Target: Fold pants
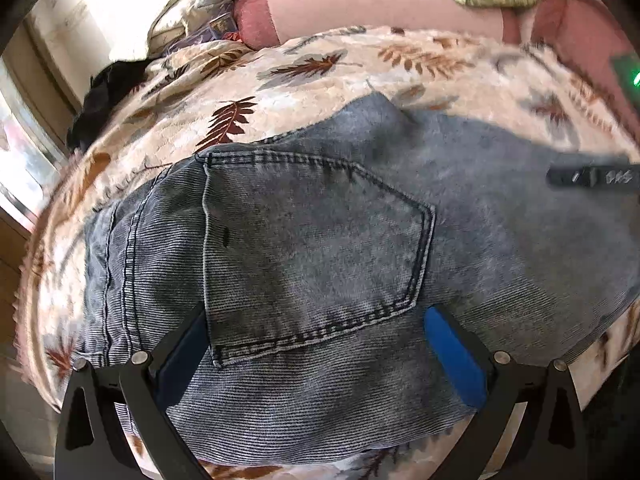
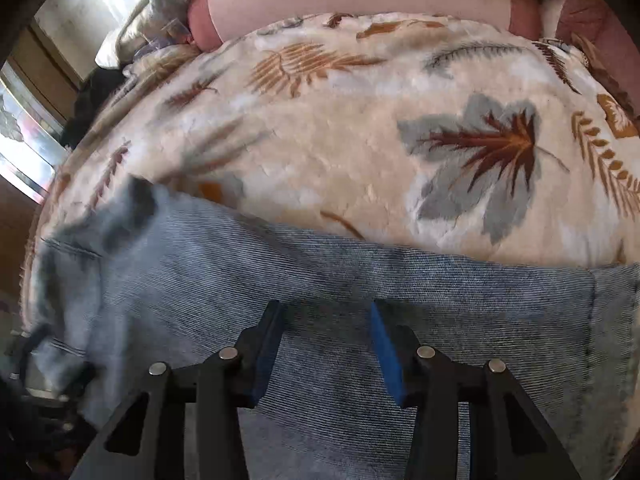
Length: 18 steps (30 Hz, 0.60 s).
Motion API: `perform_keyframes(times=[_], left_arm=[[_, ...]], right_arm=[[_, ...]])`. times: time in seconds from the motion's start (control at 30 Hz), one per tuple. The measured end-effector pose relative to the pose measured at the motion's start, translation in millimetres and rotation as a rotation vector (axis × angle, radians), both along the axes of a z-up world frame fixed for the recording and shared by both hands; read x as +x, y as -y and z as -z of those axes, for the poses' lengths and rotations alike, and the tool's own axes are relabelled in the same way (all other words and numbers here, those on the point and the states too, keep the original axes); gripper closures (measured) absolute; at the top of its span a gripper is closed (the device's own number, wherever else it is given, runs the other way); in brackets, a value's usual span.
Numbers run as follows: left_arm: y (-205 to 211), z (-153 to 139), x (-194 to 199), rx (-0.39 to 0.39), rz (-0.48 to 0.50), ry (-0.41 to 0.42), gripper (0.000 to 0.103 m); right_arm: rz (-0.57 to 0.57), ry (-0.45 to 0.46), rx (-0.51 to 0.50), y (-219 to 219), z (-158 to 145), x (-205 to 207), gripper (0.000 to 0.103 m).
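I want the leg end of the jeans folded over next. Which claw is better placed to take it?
Probably the right claw: it hangs open over the plain leg of the jeans, near the leg's end. The left claw is open over the back pocket.

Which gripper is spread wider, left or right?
The left gripper: its blue pads straddle the jeans' whole back pocket. The right gripper is open too, but its pads stand much closer together over plain denim.
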<state>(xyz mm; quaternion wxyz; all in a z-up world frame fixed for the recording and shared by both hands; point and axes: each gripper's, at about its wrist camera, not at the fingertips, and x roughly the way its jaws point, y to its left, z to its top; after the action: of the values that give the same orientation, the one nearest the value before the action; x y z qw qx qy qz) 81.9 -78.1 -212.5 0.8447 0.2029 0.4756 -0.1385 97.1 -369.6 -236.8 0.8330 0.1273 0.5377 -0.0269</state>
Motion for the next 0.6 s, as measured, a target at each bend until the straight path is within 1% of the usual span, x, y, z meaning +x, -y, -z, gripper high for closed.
perform_keyframes(times=[0.03,0.07,0.1,0.13,0.2,0.27,0.3,0.37,0.43,0.47,0.57,0.6], left_arm=[[3.1,2.3,-2.2,0.028,0.008,0.011,0.0],[4.6,2.9,-4.4,0.042,0.014,0.025,0.0],[4.8,2.6,-5.2,0.044,0.015,0.029,0.0],[3.7,2.6,-4.3,0.039,0.012,0.021,0.0],[0.1,2.2,-1.7,0.019,-0.006,-0.005,0.0],[-0.2,0.7,-3.8,0.022,-0.015,0.0,0.0],[0.8,-0.6,-5.3,0.026,-0.018,0.008,0.0],[1.8,-6.8,-9.9,0.02,-0.028,0.029,0.0],[3.1,-18.3,-18.5,-0.036,-0.02,0.042,0.0],[6.5,-20.8,-22.3,-0.046,-0.01,0.039,0.0],[30.1,-11.8,-28.2,0.026,0.005,0.006,0.0],[39.0,-2.7,-28.8,0.045,0.01,-0.035,0.0]], right_arm=[[-0.021,0.026,-0.019,-3.0,-3.7,-4.9,0.055],[-0.041,0.027,-0.028,-3.9,-7.3,-8.7,0.055],[-0.057,0.029,-0.028,-1.4,-12.7,-14.4,0.055],[-0.052,0.059,-0.017,6.6,-19.8,-23.0,0.055],[-0.007,0.119,0.019,28.7,-31.9,-37.3,0.055],[0.076,0.16,0.085,60.9,-41.3,-56.0,0.055],[0.097,0.173,0.11,71.9,-43.1,-63.3,0.055],[0.125,0.176,0.125,91.3,-44.4,-79.1,0.055],[0.119,0.153,0.132,100.7,-42.6,-91.1,0.055],[0.117,0.146,0.138,102.3,-41.7,-96.7,0.055],[0.086,0.132,0.168,100.5,-38.6,-106.4,0.055],[0.07,0.129,0.168,97.7,-37.2,-108.9,0.055]])
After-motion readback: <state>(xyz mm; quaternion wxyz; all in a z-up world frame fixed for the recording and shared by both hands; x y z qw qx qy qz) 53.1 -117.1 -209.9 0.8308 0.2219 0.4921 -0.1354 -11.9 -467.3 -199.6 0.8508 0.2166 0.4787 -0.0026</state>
